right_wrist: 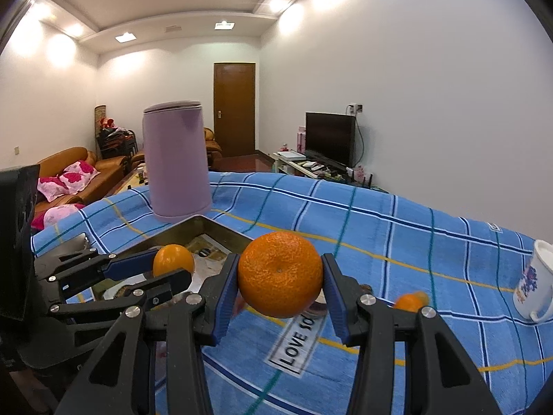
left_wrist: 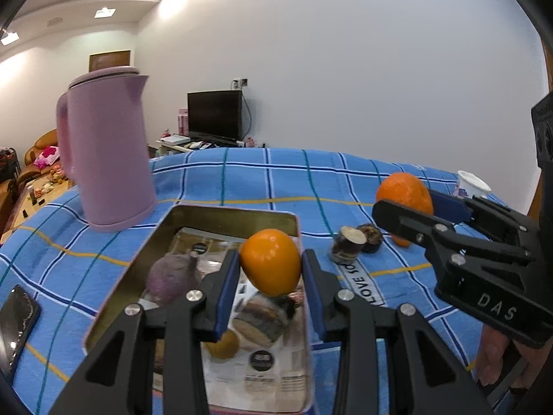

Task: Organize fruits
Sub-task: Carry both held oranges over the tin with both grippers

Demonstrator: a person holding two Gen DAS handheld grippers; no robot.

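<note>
Fruits: small orange [left_wrist: 270, 265] clamped in left gripper [left_wrist: 270, 269] above tin tray [left_wrist: 193, 215], large orange [right_wrist: 280, 274] gripped by right gripper [right_wrist: 280, 278] beside it, presumably for deposit.

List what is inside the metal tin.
Inside the metal tin, over a printed paper liner, lie a purplish fruit, a small orange fruit and a dark, blurry item. The left claw and its held orange hide the rest.

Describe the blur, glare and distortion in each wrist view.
Left wrist view: fisheye bends the tablecloth; pink kettle slightly soft; ceiling lights blown out. Right wrist view: large orange sharp, small orange behind smeared, kettle edges blurred, black corner vignetting.
</note>
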